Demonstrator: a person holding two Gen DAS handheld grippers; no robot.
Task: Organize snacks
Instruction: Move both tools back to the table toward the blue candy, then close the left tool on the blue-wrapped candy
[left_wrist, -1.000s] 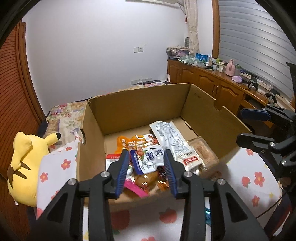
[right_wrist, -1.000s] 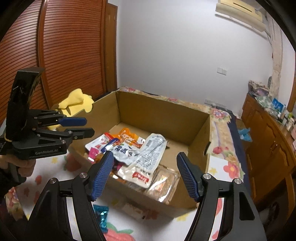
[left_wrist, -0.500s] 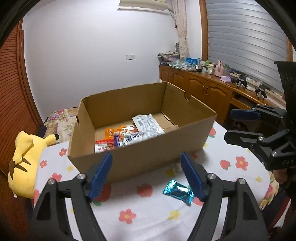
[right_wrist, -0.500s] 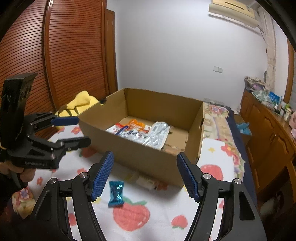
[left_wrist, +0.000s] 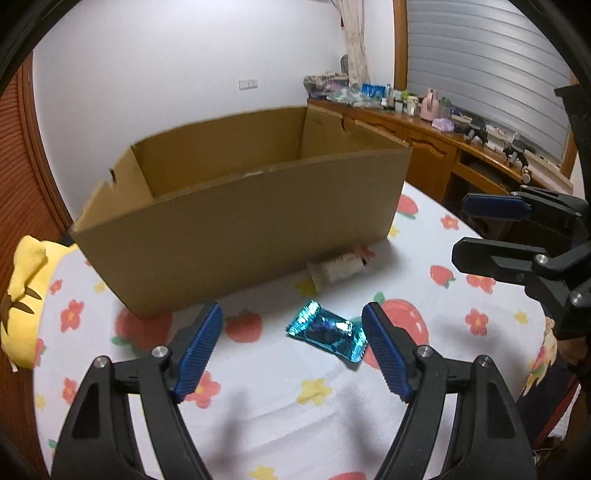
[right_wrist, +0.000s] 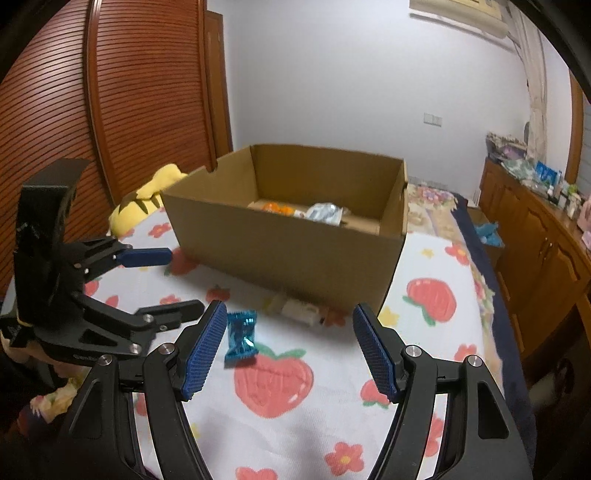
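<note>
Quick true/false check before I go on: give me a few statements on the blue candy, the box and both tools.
1. The blue candy lies on the tablecloth, outside the cardboard box. True.
2. The left tool is shut on the candy. False: it is open, the candy lying near its right finger.
3. The right tool is open and holds nothing. True.
4. The box is empty. False: snack packets show inside.
5. A white packet lies against the box's near wall. True.
</note>
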